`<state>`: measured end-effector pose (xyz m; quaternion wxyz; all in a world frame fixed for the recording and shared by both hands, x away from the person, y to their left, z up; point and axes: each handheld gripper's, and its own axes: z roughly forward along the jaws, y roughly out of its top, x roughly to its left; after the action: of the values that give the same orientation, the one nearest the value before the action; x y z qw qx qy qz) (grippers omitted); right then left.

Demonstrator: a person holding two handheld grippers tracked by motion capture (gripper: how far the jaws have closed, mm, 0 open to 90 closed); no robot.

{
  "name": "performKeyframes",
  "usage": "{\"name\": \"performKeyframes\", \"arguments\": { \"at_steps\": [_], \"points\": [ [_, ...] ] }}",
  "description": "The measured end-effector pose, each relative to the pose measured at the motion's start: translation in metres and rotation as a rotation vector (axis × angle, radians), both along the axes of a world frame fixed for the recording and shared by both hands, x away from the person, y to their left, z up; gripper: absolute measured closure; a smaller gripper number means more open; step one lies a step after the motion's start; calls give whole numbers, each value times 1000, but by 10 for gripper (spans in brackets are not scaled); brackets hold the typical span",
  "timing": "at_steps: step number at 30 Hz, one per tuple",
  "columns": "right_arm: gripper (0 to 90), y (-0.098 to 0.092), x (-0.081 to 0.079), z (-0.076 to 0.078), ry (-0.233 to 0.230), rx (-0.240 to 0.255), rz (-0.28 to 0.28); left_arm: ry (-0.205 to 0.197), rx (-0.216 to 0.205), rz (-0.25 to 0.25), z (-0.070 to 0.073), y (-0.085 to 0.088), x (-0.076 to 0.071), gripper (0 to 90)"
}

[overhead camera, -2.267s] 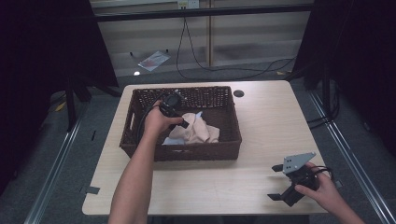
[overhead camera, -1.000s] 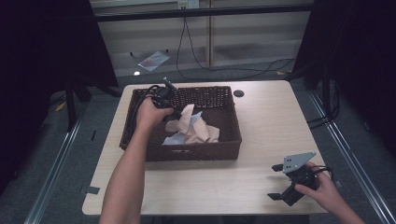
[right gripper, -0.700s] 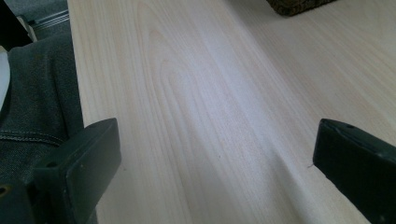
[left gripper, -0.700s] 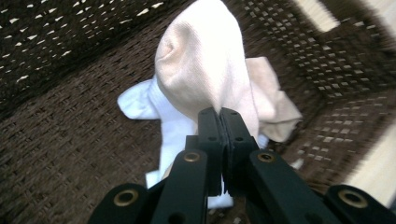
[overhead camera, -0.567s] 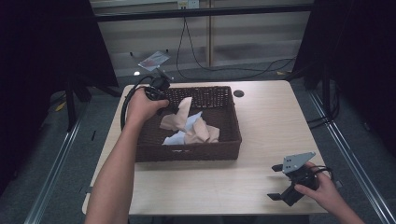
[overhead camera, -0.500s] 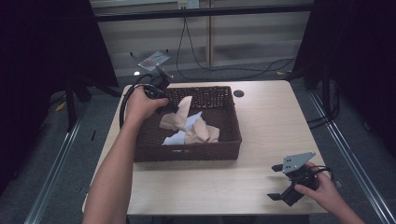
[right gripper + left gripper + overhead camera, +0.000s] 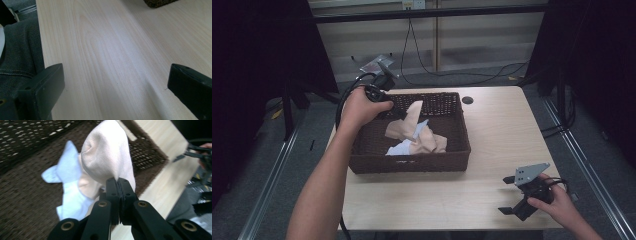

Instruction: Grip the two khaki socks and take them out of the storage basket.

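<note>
Cloth (image 7: 107,157) pinched between closed left gripper (image 7: 117,185) fingers, hanging over basket (image 7: 457,150).

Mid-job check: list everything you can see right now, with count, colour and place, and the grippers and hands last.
woven wicker basket: one, dark brown, left half of the table.
peach-coloured cloth: one, pale peach, one corner pinched and raised, the rest in the basket.
light blue cloth: one, pale blue, in the basket beside the peach cloth.
wooden table: one, light wood.
round grommet hole: one, black, at the table's far edge.
cables: several, black, on the floor beyond the table.
left gripper: black, jaws shut on the peach cloth, above the basket's far left corner.
right gripper: black, jaws open, at the table's near right corner.
</note>
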<state>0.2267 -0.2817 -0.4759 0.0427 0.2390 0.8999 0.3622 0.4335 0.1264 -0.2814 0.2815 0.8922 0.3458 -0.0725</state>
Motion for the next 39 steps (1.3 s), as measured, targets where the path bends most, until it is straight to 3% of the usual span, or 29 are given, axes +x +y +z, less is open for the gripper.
{"name": "performKeyframes", "arguments": {
  "at_steps": [11, 14, 16, 30, 39],
  "points": [
    [7, 0, 0, 0, -1, 0, 2, 26, -39, -76, 10, -4, -15, 881],
    [7, 0, 0, 0, 0, 4, 2, 31, -36, -106, 12, -6, -20, 881],
    [7, 0, 0, 0, 1, -1, 8, 22, 1, -125, 13, -8, -23, 881],
    [9, 1, 0, -1, 3, 0, 8, 26, 17, -228, 20, -18, -44, 880],
    [9, 0, 0, 0, 6, 1, 5, 22, 29, -280, 12, -28, -55, 877]
  ]
}}
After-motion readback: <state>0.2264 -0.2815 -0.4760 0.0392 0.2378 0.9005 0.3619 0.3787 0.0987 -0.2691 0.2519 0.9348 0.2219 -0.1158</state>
